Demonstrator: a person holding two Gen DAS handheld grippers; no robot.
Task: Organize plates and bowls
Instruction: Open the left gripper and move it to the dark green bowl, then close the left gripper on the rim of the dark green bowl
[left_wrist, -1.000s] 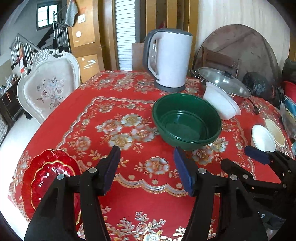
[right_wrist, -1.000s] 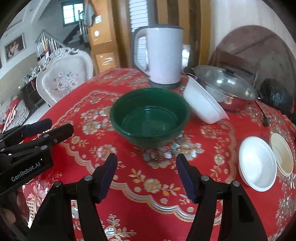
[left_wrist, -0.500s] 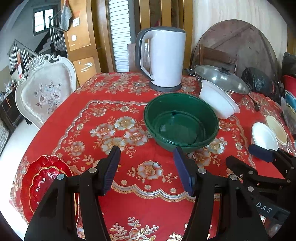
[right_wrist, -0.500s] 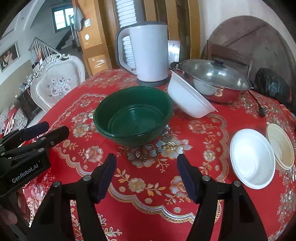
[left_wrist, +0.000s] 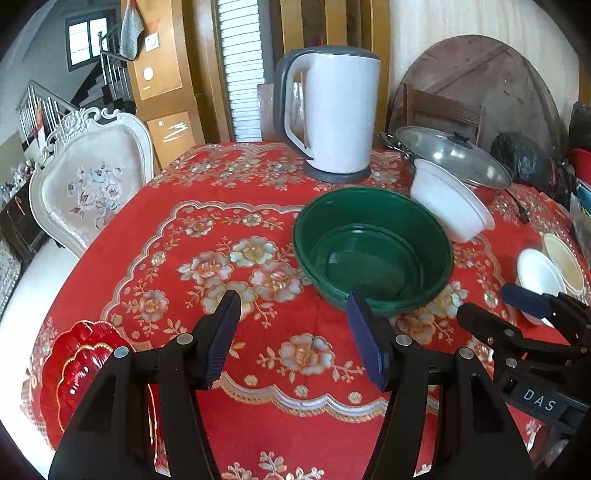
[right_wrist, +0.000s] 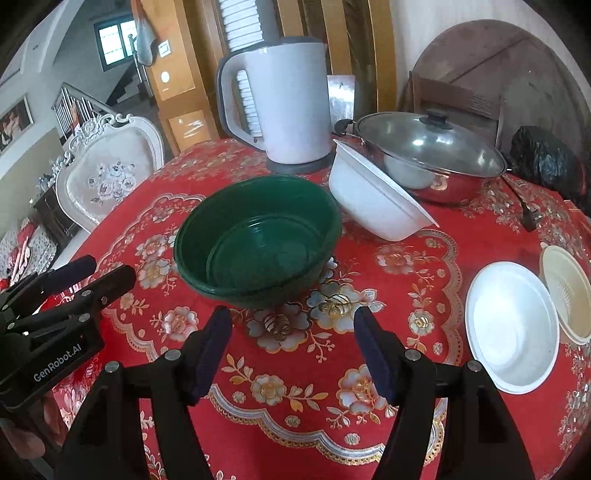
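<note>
A large green bowl (left_wrist: 373, 245) sits mid-table on the red floral cloth; it also shows in the right wrist view (right_wrist: 258, 240). A white bowl (right_wrist: 373, 197) leans tilted against a lidded steel pot (right_wrist: 428, 155). A white bowl (right_wrist: 511, 325) and a cream bowl (right_wrist: 565, 291) lie at the right. A red scalloped plate (left_wrist: 79, 373) lies at the front left. My left gripper (left_wrist: 291, 332) is open and empty, short of the green bowl. My right gripper (right_wrist: 291, 347) is open and empty, just in front of the green bowl.
A white electric kettle (left_wrist: 336, 110) stands behind the green bowl. A dark bag (right_wrist: 546, 158) lies at the back right. An ornate white chair (left_wrist: 88, 181) stands past the table's left edge. A round wooden tabletop (left_wrist: 484, 85) leans on the wall.
Both grippers have drawn back and turned a little; the green bowl sits further left in the right wrist view. Both stay open and empty. No dish has moved.
</note>
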